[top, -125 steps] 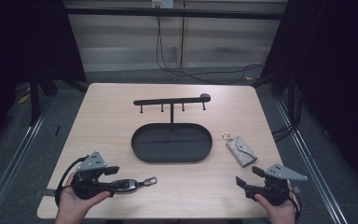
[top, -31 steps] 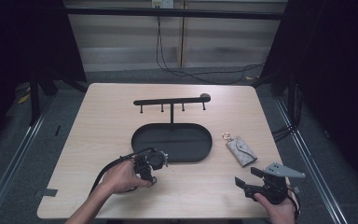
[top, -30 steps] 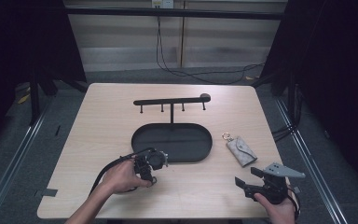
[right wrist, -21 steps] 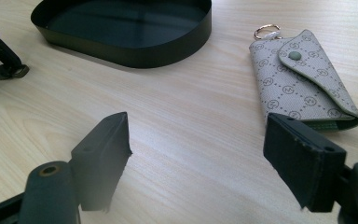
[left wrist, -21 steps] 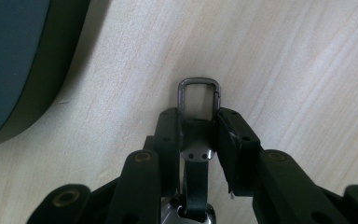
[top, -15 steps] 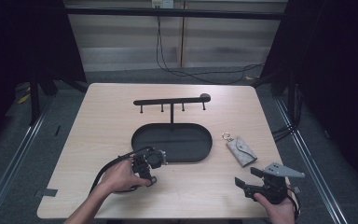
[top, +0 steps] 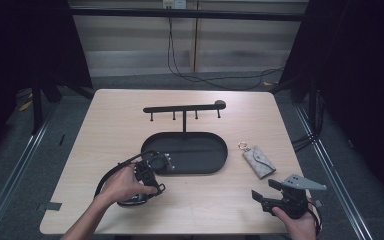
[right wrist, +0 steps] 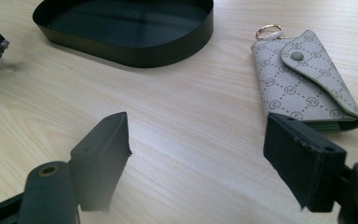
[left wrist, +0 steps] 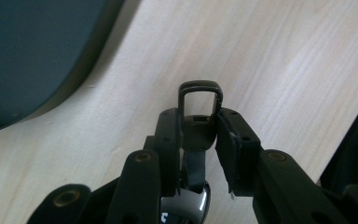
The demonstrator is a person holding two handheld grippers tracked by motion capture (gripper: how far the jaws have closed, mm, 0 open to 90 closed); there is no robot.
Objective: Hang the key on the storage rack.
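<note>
Key fob sits pinched in left tool, beside tray.

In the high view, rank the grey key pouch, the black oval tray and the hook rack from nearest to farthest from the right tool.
1. Grey key pouch, just ahead of the right tool.
2. Black oval tray, ahead and left.
3. Hook rack, beyond the tray.

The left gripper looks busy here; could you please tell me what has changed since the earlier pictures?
The left gripper has carried the key fob from the table's near-left edge forward and rightward to the black tray's near-left rim, fingers shut on it. The right gripper, open, and the grey key pouch stayed put.
</note>
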